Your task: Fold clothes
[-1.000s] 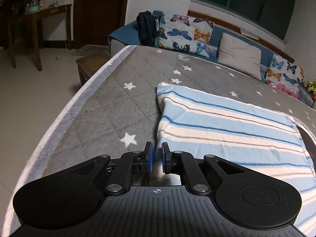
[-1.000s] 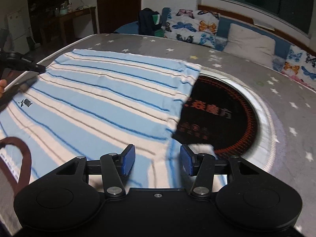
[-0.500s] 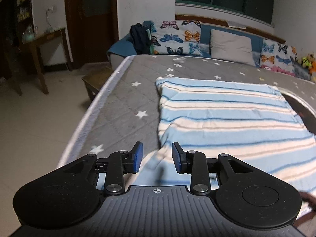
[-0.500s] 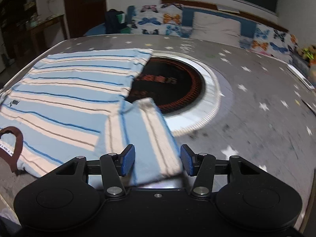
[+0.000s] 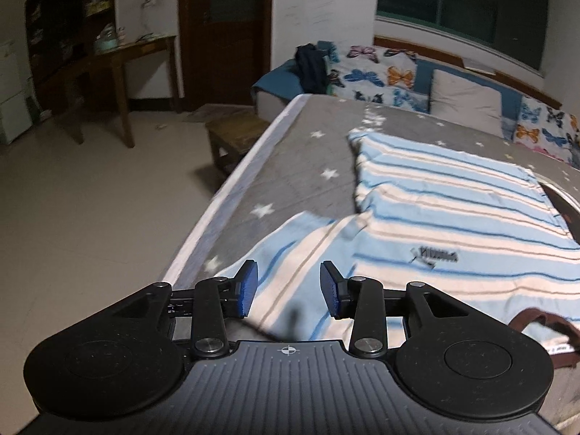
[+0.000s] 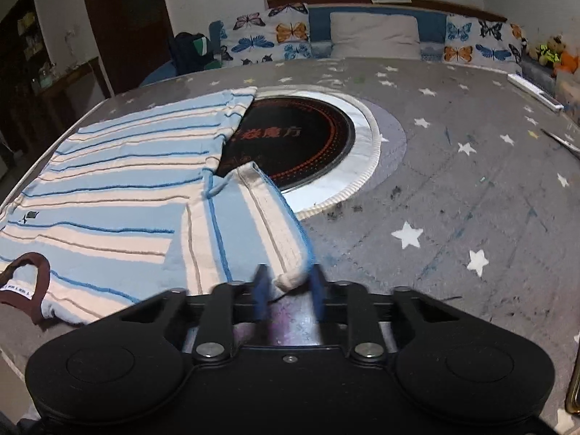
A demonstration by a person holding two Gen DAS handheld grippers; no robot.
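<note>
A light-blue and white striped T-shirt (image 5: 453,214) with a brown collar (image 5: 536,320) lies flat on the grey star-print table cover. In the left wrist view its left sleeve (image 5: 286,253) spreads out towards my left gripper (image 5: 288,286), which is open and empty with the sleeve's edge between the blue pads. In the right wrist view the shirt (image 6: 119,181) shows with its right sleeve (image 6: 253,228) pointing at my right gripper (image 6: 288,291). Its jaws are closing around the sleeve's cuff (image 6: 290,279), blurred, with a gap still showing.
A round black induction plate (image 6: 301,145) with a white rim sits in the table beside the shirt. Butterfly cushions (image 6: 290,36) line a bench behind. A wooden stool (image 5: 235,134) and a desk (image 5: 127,58) stand left of the table edge (image 5: 217,199). Scissors (image 6: 558,137) lie far right.
Both grippers have pulled back towards the near edge, onto the two sleeves. The left gripper has opened wider. The right gripper's jaws have narrowed around the right sleeve's cuff.
</note>
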